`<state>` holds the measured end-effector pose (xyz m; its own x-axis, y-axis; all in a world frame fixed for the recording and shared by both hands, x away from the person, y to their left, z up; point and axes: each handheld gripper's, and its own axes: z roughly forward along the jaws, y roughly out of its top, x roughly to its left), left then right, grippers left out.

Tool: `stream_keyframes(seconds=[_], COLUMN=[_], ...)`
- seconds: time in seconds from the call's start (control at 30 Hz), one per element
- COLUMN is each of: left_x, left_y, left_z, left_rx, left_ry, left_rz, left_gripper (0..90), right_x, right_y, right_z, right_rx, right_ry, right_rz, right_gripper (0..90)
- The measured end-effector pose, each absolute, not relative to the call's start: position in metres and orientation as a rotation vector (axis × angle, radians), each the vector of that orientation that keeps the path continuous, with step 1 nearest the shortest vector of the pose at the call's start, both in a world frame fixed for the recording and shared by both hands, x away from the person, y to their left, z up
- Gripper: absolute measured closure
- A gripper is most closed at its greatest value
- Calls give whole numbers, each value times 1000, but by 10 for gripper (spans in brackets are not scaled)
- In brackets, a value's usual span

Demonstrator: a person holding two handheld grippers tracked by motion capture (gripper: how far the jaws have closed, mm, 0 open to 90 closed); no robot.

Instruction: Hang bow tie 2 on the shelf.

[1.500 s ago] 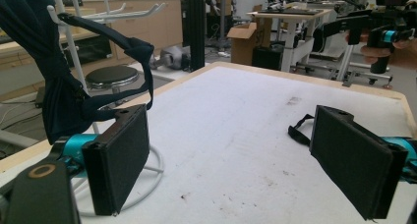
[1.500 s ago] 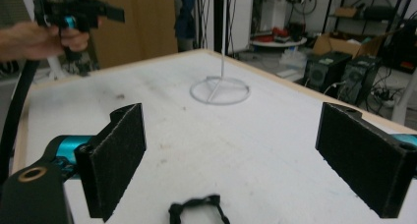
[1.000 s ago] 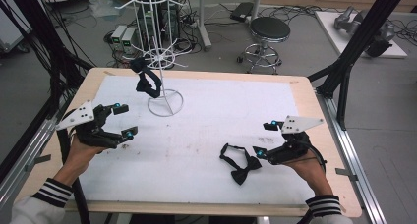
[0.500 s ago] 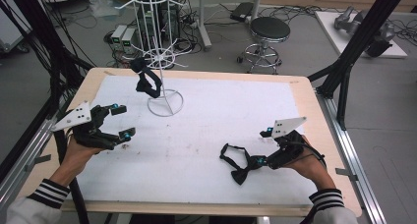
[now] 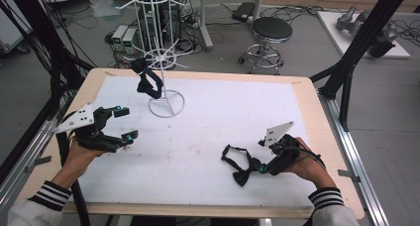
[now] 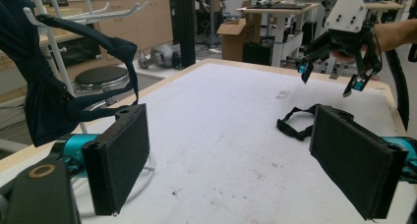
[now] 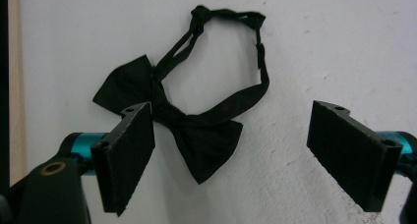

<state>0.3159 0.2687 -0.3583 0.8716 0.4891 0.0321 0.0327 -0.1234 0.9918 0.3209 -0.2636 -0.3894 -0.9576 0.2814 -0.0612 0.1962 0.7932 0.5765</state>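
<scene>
On the white rack [image 5: 159,62], standing at about 11 o'clock on the worktop [image 5: 307,112], one dark bow tie [image 5: 147,81] already hangs from a low hook, so that part looks done. The left gripper [image 5: 124,124] hovers at 9 o'clock with its jaws wide apart and nothing between them. The second bow tie [image 5: 241,166] lies flat on the white mat at about 5 o'clock (not yet lifted), with its strap loop toward the middle of the worktop and its bow toward the near edge; its long axis runs roughly 11 to 5. The right gripper [image 5: 258,167] is at the bow, its jaws have just been closing, and they straddle it in the right gripper view [image 7: 231,155] without pinching. Left, I judge: grip, lift, hang on the rack
</scene>
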Motion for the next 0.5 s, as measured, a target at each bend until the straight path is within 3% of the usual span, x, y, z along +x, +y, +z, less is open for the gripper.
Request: stream_keyframes(seconds=[0.5], left_x=[316], left_y=[269], left_z=[-358], left_rx=[1659], left_ry=[419], left_rz=[418], left_gripper=[157], right_x=[324], right_y=[-254], right_z=[-402], right_rx=[287], right_ry=[2948], right_rz=[746], right_gripper=[284])
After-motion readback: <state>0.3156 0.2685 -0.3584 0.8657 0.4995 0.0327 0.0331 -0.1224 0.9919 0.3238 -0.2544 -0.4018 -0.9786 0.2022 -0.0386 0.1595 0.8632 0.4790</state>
